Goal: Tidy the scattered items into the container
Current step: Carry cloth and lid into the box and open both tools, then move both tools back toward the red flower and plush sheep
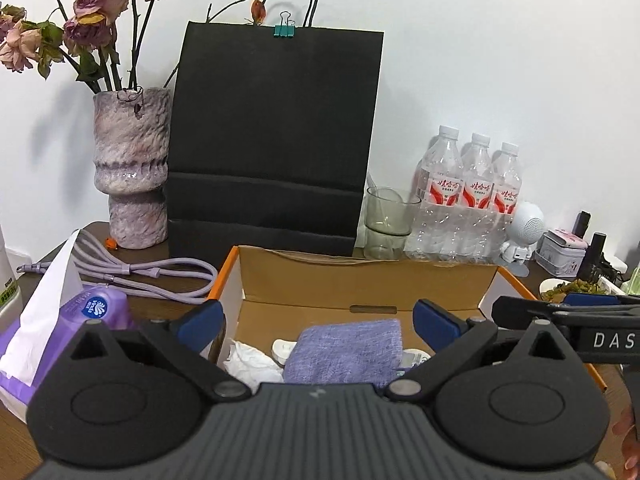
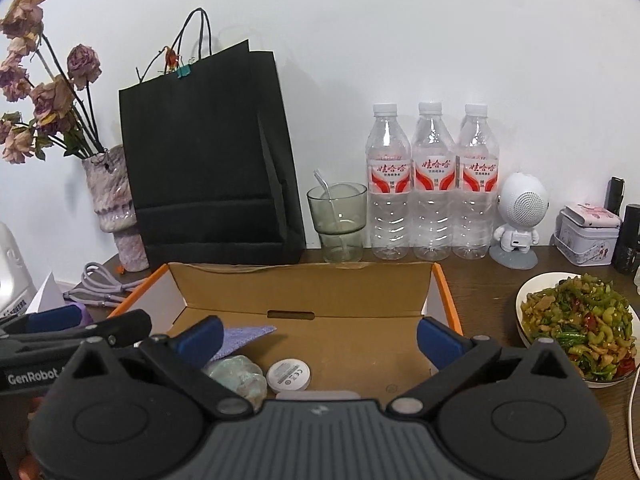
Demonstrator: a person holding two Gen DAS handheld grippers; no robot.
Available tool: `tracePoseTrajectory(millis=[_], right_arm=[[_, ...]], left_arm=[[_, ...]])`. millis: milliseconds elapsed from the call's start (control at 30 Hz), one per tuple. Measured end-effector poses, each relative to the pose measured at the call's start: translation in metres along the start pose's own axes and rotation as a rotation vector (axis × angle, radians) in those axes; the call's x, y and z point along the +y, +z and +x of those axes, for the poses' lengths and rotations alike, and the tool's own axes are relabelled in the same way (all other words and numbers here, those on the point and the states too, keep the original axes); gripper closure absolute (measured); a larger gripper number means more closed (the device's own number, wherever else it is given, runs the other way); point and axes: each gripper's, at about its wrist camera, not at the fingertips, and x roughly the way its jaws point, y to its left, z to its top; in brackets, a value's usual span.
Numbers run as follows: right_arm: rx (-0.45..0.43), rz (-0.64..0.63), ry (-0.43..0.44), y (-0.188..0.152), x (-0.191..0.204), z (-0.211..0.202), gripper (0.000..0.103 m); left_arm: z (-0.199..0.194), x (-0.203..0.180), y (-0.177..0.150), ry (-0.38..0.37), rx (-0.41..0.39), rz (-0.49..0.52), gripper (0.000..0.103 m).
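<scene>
An open cardboard box (image 1: 360, 276) with orange edges sits in front of me; it also shows in the right wrist view (image 2: 304, 284). Inside lie a folded purple cloth (image 1: 344, 350), crumpled white tissue (image 1: 250, 362), a round white disc (image 2: 288, 375) and a pale green lump (image 2: 244, 376). My left gripper (image 1: 318, 322) is open and empty above the box's left part. My right gripper (image 2: 320, 338) is open and empty above the box's right part. A purple cable (image 1: 152, 270) lies on the table left of the box.
A purple tissue pack (image 1: 72, 320) lies at the left. Behind the box stand a black paper bag (image 1: 272, 140), a vase of dried roses (image 1: 130, 168), a glass (image 2: 338, 220), three water bottles (image 2: 432, 184), a white speaker figure (image 2: 518, 220) and a tin (image 2: 586, 236). A plate of food (image 2: 576, 324) sits at the right.
</scene>
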Motion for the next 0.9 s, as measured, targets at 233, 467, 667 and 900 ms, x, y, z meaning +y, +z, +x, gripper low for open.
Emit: tracePoseTrajectory(millis=[233,467,667,900], right_arm=[[0.0,-0.008,-0.003,0.0,0.0,-0.002,0.0],[-0.019,-0.025,-0.002,0.003,0.003,-0.014,0.0],[-0.053,-0.048,0.02,0.002,0.002,-0.041,0.0],[-0.059,-0.081,0.023,-0.01,-0.004,-0.07,0.0]], left_arm=[[-0.002,-0.001,0.001,0.003,-0.001,0.004,0.0],[-0.017,0.001,0.008,-0.024,-0.03,-0.008,0.0],[-0.042,0.015,0.013,-0.041,-0.071,-0.025,0.0],[-0.069,0.034,0.009,-0.045,-0.082,-0.031,0.0]])
